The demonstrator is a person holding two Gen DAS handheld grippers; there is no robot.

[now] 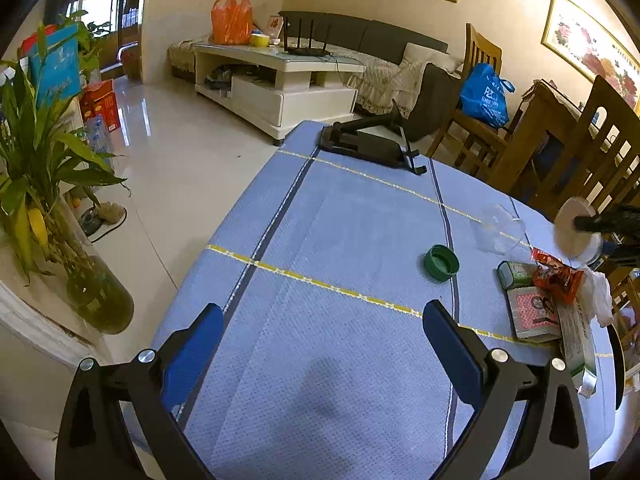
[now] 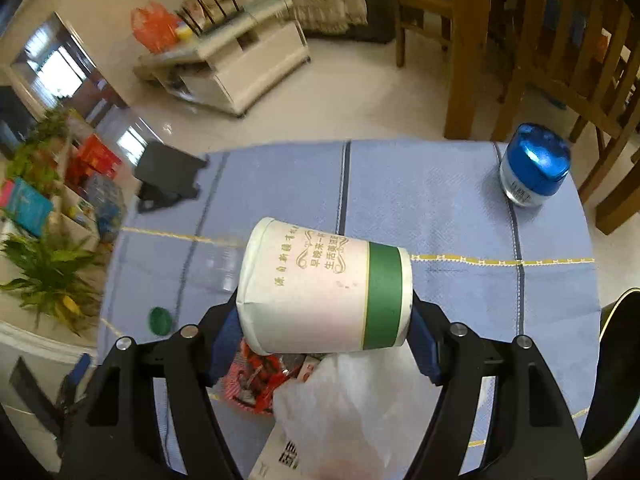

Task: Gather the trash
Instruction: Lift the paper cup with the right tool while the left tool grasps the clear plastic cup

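Paper cup (image 2: 324, 286): on its side between the blue pads of the right gripper (image 2: 323, 332), mouth toward 9 o'clock, inside not visible.
Right jaws: pinching the paper cup across its ends.
Left gripper (image 1: 322, 340): jaws spread wide, nothing between them, above the blue tablecloth (image 1: 340, 216).
Clear plastic cup (image 1: 498, 232): lying at 2 o'clock, looks empty.
Green cap (image 1: 441, 263): open side up, empty.
Trash pile (image 1: 554, 296): at 3 o'clock; red wrapper, small boxes, white plastic bag (image 2: 344, 412).
Blue-lidded jar (image 2: 534, 166): upright at 1 o'clock, contents unseen.
Hidden: pile partly covered by cup and bag; printing unreadable.
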